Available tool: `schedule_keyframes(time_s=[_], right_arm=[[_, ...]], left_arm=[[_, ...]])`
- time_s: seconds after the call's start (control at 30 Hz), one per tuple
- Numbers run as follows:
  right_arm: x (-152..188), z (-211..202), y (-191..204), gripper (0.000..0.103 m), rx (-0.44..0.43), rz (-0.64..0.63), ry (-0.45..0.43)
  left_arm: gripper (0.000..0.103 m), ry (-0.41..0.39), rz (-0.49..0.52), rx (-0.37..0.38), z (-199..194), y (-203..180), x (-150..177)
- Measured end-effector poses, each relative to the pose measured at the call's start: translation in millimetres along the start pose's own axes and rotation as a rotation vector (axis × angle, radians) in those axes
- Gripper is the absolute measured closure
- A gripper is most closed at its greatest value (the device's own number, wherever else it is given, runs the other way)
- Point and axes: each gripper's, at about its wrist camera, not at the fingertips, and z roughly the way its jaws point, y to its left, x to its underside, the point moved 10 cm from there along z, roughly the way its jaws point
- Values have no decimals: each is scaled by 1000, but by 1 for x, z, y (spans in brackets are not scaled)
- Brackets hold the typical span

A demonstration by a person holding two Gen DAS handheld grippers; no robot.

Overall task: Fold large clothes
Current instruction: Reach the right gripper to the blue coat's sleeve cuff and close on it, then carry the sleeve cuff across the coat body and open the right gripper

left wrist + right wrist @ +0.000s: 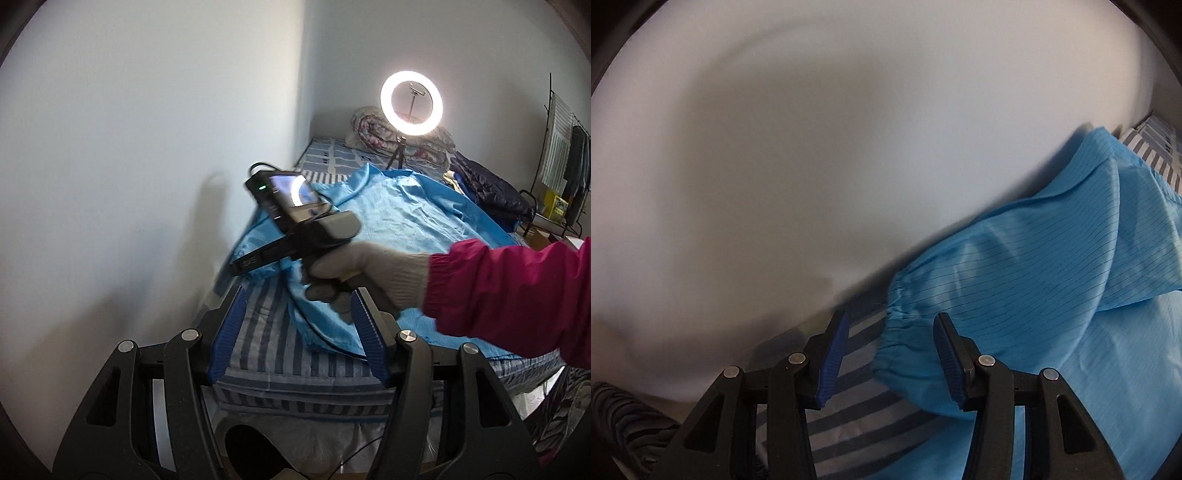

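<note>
A large blue garment [399, 221] is being shown spread over a bed [266, 354] with a striped sheet, pushed against a white wall [129, 147]; it is lying mostly flat but rumpled, with no finished fold to be seen, so the task is being judged as barely begun. One sleeve [1015, 266] is lying along the wall side of the bed, its gathered cuff [897, 332] resting on the striped sheet; the right gripper [890, 354] is being held over that cuff, its blue fingers [833, 354] standing apart with the cuff lying between them but not pinched (no pad is seen pressing on the cloth). In the left wrist view the same gripper is being carried by a gloved hand [365, 277] in a pink sleeve [517, 295], low over the near corner of the garment. The left gripper [299, 332] is being held back at the foot of the bed, its fingers [229, 332] apart and empty, the garment's near hem lying just ahead of them. What is left, as far as can be judged: the sleeve is to be grasped and brought over the body, the other sleeve likewise, and the body then folded down; a ring light [410, 103] and piled bedding [373, 125] are standing at the far end, well apart from the work.
</note>
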Motion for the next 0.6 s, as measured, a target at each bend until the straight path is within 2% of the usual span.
schedule_keyframes(time_s=[0.1, 0.2, 0.23, 0.27, 0.33, 0.43, 0.6], right_arm=[[8, 11, 2, 55, 28, -7, 12], [14, 15, 4, 73, 78, -13, 8], [14, 17, 4, 79, 70, -1, 7], [14, 15, 5, 89, 59, 19, 4], [16, 11, 5, 92, 39, 64, -7], [19, -17, 6, 93, -32, 154, -78], [37, -91, 4, 93, -175, 334, -260]], left_arm=[[42, 4, 9, 6, 5, -4, -2], [42, 8, 9, 9, 11, -5, -5], [42, 11, 6, 8, 11, -5, -5], [42, 13, 4, 7, 12, -5, -5], [42, 14, 3, 5, 9, -2, -4], [43, 12, 6, 4, 10, 1, -5], [45, 10, 10, -3, 10, 2, -6]])
